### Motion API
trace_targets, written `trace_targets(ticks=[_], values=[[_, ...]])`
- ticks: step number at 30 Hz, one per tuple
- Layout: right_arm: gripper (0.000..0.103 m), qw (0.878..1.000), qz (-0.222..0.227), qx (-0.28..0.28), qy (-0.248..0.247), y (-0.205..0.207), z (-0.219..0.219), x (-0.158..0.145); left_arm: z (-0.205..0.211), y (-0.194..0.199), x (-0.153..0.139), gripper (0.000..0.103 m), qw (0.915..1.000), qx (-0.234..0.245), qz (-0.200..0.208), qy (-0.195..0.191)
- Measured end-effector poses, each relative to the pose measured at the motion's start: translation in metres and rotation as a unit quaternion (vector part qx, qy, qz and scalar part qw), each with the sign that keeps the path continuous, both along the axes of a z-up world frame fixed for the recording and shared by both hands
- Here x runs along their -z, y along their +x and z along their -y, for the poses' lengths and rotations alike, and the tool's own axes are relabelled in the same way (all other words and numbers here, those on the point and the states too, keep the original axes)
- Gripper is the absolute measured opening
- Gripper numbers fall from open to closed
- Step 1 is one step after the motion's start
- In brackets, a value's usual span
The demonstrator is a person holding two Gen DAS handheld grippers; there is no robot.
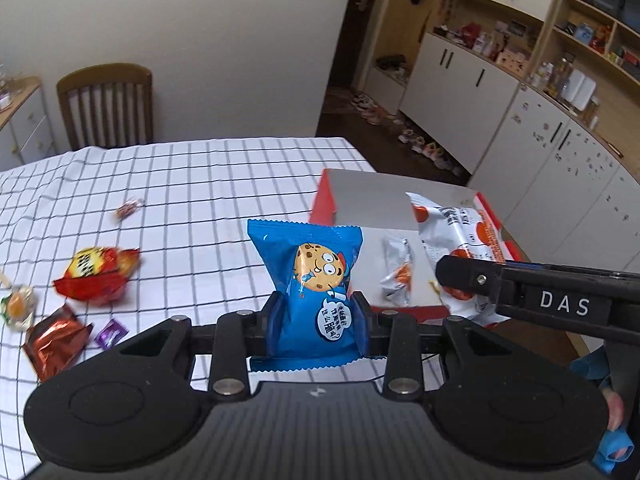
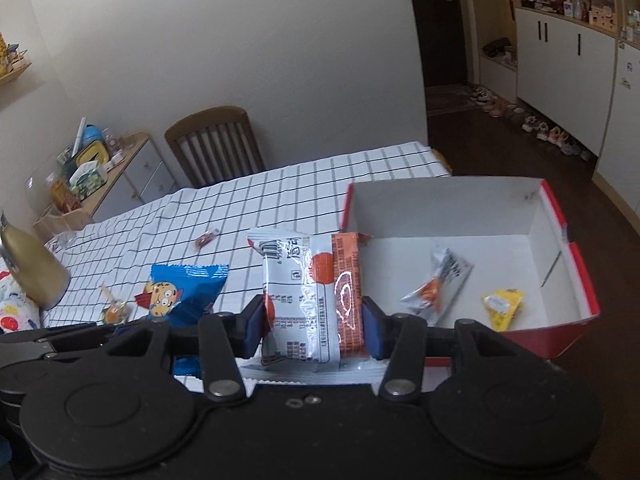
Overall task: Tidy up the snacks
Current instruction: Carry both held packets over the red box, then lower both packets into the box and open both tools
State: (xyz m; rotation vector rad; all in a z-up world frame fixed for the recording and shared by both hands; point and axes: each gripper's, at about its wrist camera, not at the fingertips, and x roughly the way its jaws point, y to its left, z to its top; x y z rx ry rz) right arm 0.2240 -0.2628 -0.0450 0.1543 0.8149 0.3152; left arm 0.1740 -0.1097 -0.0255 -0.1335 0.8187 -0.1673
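Observation:
My left gripper (image 1: 316, 316) is shut on a blue cookie packet (image 1: 312, 280) and holds it upright above the checked tablecloth, left of the red box (image 1: 324, 196). The packet also shows in the right wrist view (image 2: 184, 296). My right gripper (image 2: 314, 320) is shut on a white and orange snack packet (image 2: 312, 300), held beside the box's left wall (image 2: 348, 208). This packet also shows over the box in the left wrist view (image 1: 460, 236). Inside the box lie a small silver packet (image 2: 436, 284) and a yellow packet (image 2: 502, 306).
On the tablecloth (image 1: 192, 184) lie a red chip bag (image 1: 96, 276), a copper wrapper (image 1: 54, 338), a purple candy (image 1: 110, 334), a small red candy (image 1: 128, 210) and a jelly cup (image 1: 18, 306). A wooden chair (image 1: 106, 106) stands behind the table. A gold bottle (image 2: 30, 268) stands at the left.

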Motion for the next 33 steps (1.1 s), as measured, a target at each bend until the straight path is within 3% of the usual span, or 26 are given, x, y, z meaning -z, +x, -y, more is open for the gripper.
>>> trace_targets(ticks=[20,33], values=[[0.047,0.996,-0.004,0.081,-0.036,0.017,0.089,0.018,0.084,0.066,0.003,0.035,0.9976,0.066,-0.011,0.021],[0.047,0.993,-0.016,0.096,-0.074,0.048,0.112,0.039,0.118,0.12,0.031,0.035,0.9951,0.071,-0.041,0.055]])
